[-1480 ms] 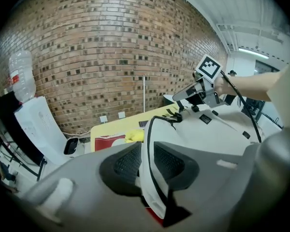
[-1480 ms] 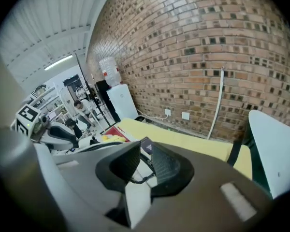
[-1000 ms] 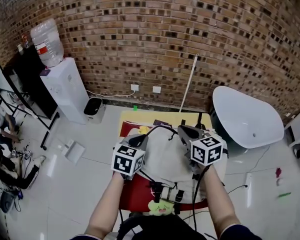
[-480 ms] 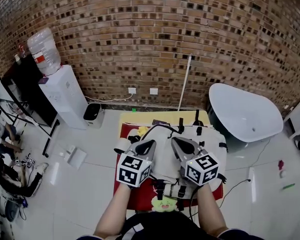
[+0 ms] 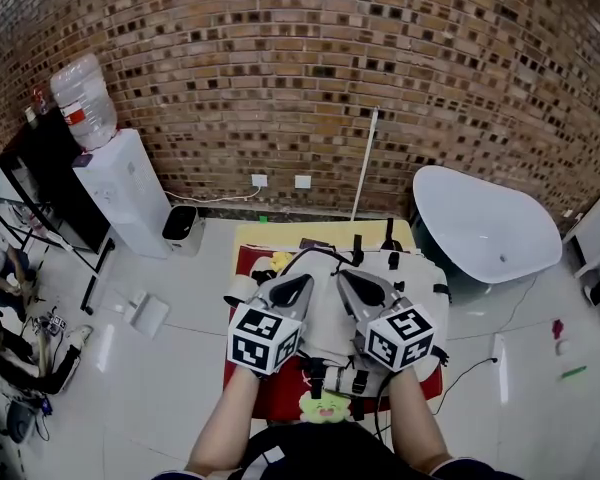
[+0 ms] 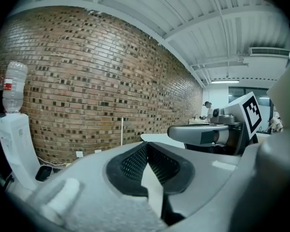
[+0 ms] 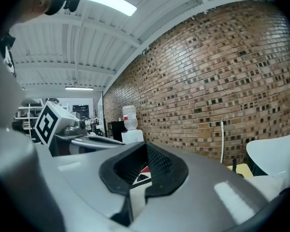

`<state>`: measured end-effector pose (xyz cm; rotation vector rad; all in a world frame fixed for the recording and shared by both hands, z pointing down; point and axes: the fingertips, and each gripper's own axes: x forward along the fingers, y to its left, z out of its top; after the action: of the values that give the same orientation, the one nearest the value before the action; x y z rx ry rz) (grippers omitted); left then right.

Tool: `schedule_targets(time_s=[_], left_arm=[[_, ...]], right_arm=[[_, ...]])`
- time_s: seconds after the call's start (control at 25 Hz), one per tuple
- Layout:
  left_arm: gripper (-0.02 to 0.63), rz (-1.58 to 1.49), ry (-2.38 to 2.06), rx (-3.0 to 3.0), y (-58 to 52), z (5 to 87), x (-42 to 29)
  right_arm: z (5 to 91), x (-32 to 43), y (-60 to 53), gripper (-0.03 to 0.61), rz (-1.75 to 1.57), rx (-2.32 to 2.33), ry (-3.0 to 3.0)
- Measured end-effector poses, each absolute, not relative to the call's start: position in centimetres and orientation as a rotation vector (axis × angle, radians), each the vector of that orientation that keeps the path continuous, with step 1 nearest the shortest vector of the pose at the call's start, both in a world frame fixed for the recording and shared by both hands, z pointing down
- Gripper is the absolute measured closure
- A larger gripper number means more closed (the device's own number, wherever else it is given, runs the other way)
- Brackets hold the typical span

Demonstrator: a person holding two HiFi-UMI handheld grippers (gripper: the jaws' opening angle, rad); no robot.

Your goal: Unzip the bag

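My left tool [image 5: 296,288] and right tool [image 5: 346,280] are both closed, empty, above the pale bag [image 5: 417,278] at the middle of the table [image 5: 263,392]. It looks soft and floppy. I'd pinch the zipper pull, though I can't spot it.

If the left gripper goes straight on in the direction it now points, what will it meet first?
Nothing near, it seems: the left gripper points over the bag, and its own view shows open room up to the brick wall. Probably the wall first; depth is unclear.
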<state>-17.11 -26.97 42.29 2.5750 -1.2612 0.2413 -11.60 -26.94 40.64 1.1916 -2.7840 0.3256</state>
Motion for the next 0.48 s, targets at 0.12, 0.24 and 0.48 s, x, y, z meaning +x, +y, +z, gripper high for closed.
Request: schedule_targets(time_s=[0.12,0.24,0.48], left_arm=[[0.611,0.257,-1.257,2.581,-26.96,42.43,-16.92],[0.611,0.260,-1.266,2.580,-27.13,42.42,-16.94],[0.611,0.255,-1.283,2.569,-27.21,42.33,-17.26]], right_arm=[[40.60,-11.74,-26.95,0.572,0.319,1.186,-2.787],[40.46,-11.79,-27.05,0.572,0.315,1.181,-2.789],[40.23,-11.85,-27.04,0.572,0.317,1.174,-2.792]])
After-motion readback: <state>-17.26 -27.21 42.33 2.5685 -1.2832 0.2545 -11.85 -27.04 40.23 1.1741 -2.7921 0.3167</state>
